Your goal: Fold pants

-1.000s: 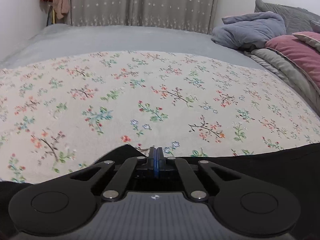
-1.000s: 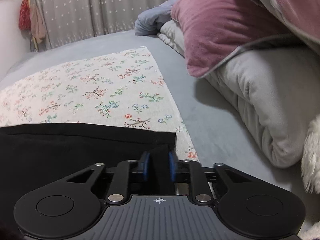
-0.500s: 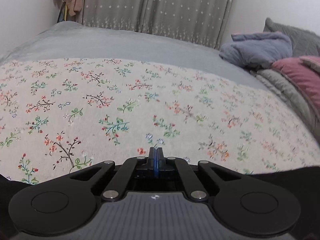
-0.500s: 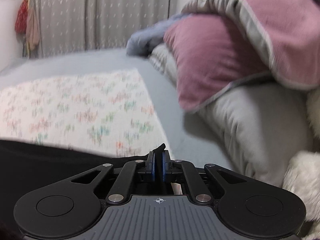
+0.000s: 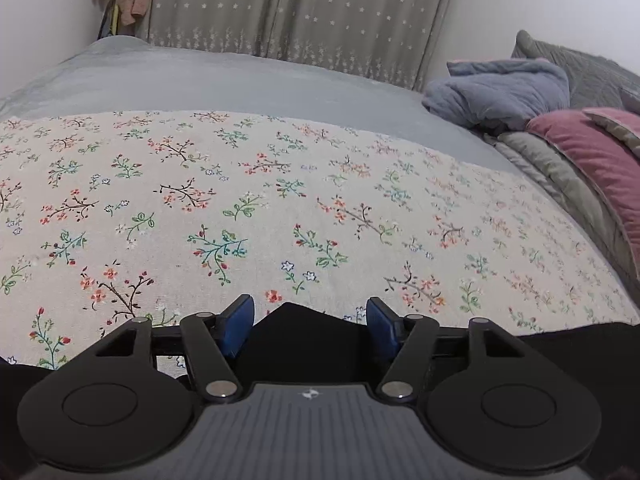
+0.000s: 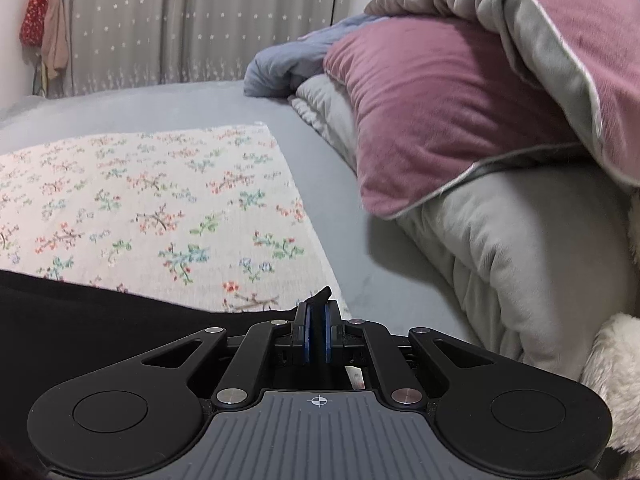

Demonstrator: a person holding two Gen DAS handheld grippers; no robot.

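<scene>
**A:** Pants [image 6: 100,320], black, lie along the near edge of the floral sheet [image 5: 280,200], mostly under both cameras. Right gripper [image 6: 316,332] is pinched narrow on a corner of them; a small tuft of black cloth pokes out past the pads. Left gripper [image 5: 310,324] stands wide, blue pads well apart, with a peak of the black cloth sitting between them, not clamped.

**B:** So one corner held, one loose. What would make this step go well?

**A:** My judgement: the left needs a grip on that peak before anything travels. Push the pads a little further over the cloth so they bite both layers, then close. A shallow bite on an edge this thin looks likely to slip.

**B:** And the right?

**A:** Grip looks deep enough. Hold it level with the left once both are shut, so the edge between them runs taut and straight.

**B:** Where should the fold go?

**A:** Toward the far side, over the sheet, which lies flat with plenty of room. Carry both corners at one pace; cannot tell how the rest of the garment lies, it is hidden beneath the grippers.

**B:** Hazards?

**A:** Bedding [image 6: 460,120] piled close on the right, pink and grey. Keep the right hand's path inside the sheet's right edge.
</scene>
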